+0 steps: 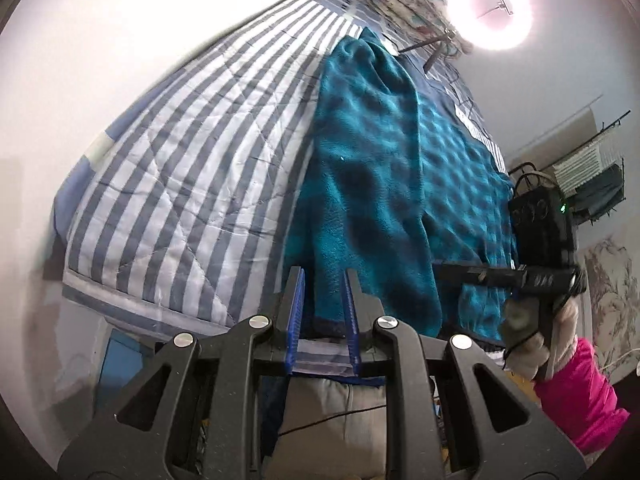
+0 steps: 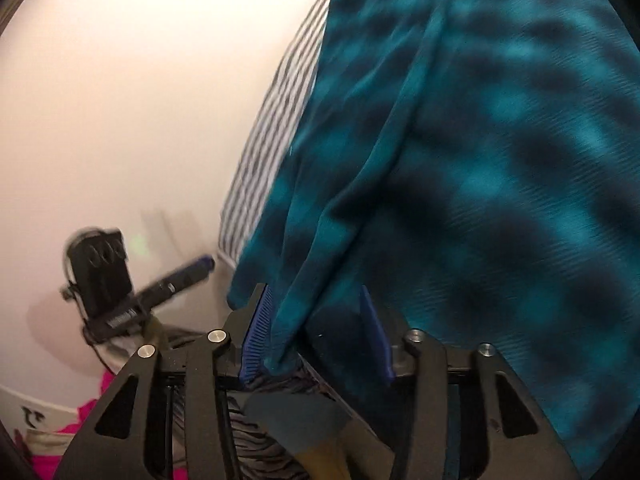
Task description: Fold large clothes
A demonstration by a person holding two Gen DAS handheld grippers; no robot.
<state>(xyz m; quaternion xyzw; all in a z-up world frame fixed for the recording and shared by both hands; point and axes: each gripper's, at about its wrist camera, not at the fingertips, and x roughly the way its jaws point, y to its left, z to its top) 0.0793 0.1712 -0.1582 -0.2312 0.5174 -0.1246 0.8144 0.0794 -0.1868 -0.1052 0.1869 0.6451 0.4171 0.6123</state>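
The teal-and-dark checked fleece garment (image 1: 400,184), soft, limp and light, is spread on the blue-and-white striped quilt (image 1: 192,168); its hem is best taken. Both left gripper (image 1: 322,312) and right gripper (image 2: 316,328) stand released, fabric loose between.

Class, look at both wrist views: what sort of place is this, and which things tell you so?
Most likely a bedroom at home. A bed with a blue-and-white striped quilt fills the left wrist view, a teal fleece garment is spread on it, and a ring light stands near plain walls.
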